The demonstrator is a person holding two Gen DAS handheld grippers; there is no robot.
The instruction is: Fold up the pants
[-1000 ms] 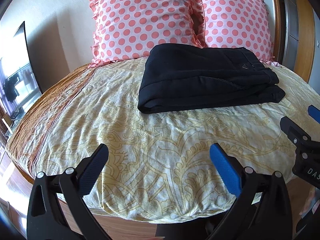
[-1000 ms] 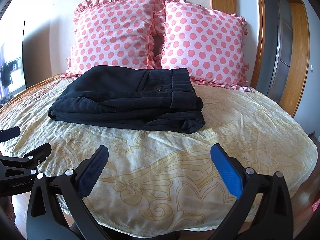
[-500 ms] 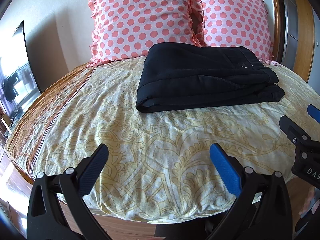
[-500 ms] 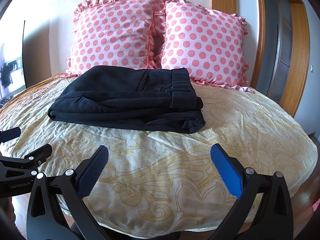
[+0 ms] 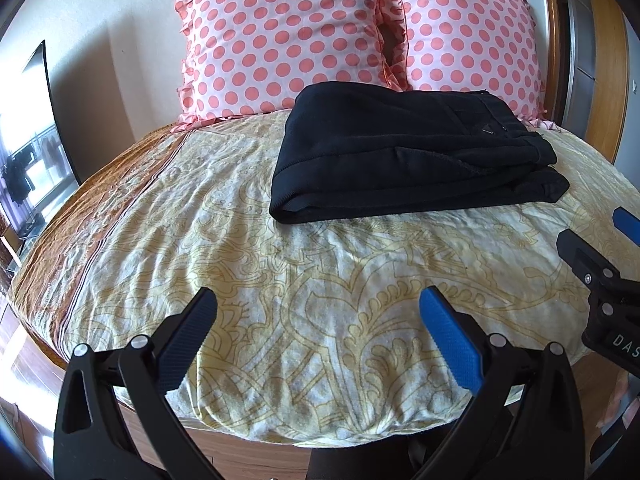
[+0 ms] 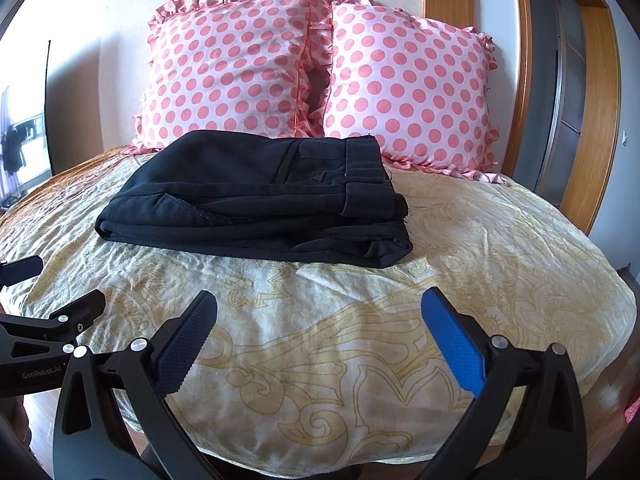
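Black pants (image 5: 404, 156) (image 6: 260, 196) lie folded into a flat stack on the yellow patterned bedspread (image 5: 320, 280) (image 6: 320, 320), just in front of the pillows, waistband to the right. My left gripper (image 5: 318, 300) is open over the bed's near edge, well short of the pants, nothing between its blue pads. My right gripper (image 6: 320, 300) is open too, also near the front edge and clear of the pants. Each gripper shows at the side of the other's view: the right one (image 5: 600, 272), the left one (image 6: 44, 320).
Two pink polka-dot pillows (image 5: 288, 36) (image 6: 408, 88) lean against the wall behind the pants. A wooden door frame (image 6: 596, 112) stands at the right. A dark screen (image 5: 52, 112) is at the left, and wood floor (image 5: 24, 368) lies beyond the bed's edge.
Both grippers stay open and almost still; the left view has shifted slightly. The folded pants have not moved.
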